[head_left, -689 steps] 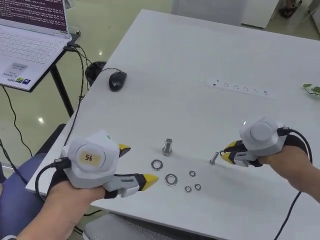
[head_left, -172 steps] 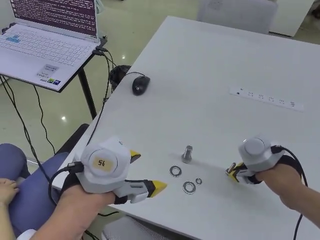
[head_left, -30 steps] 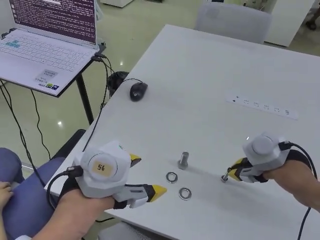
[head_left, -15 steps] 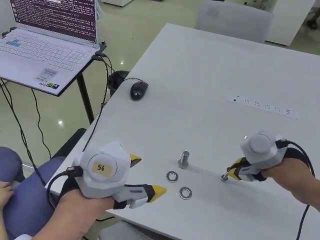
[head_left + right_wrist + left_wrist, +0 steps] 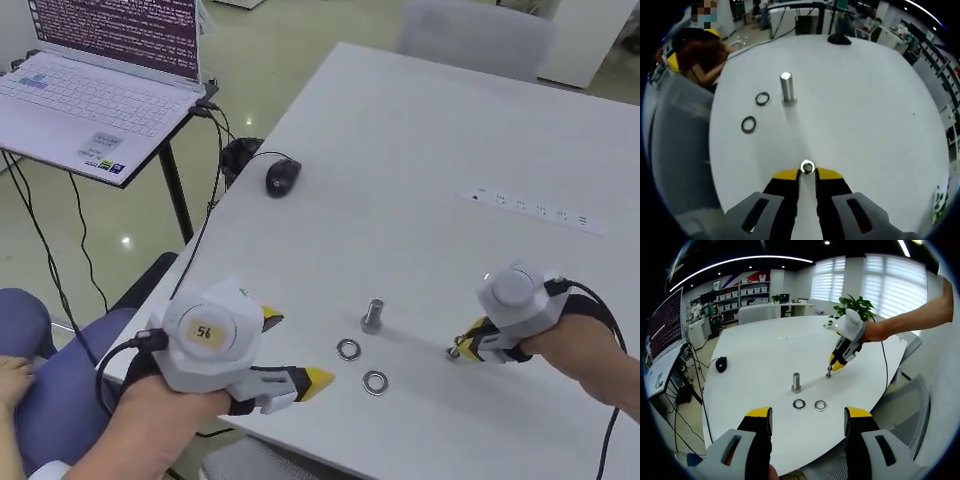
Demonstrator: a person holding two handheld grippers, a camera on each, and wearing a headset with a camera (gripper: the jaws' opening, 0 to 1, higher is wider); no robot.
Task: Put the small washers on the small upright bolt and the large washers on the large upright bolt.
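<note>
The large upright bolt (image 5: 373,315) (image 5: 796,382) (image 5: 785,86) stands near the table's front edge. Two large washers (image 5: 348,349) (image 5: 376,381) lie flat just in front of it. To their right stands the small upright bolt (image 5: 453,351) (image 5: 828,374). My right gripper (image 5: 466,344) (image 5: 807,172) points down at its top, jaws shut on a small washer (image 5: 807,166). My left gripper (image 5: 292,348) (image 5: 808,415) hovers at the front edge, open and holding nothing, aimed at the large washers (image 5: 799,403) (image 5: 820,405).
A black mouse (image 5: 283,176) lies at the table's left edge and a white power strip (image 5: 540,211) at the far right. A laptop (image 5: 100,80) sits on a stand to the left, with cables hanging. A chair (image 5: 475,30) stands behind the white table (image 5: 400,150).
</note>
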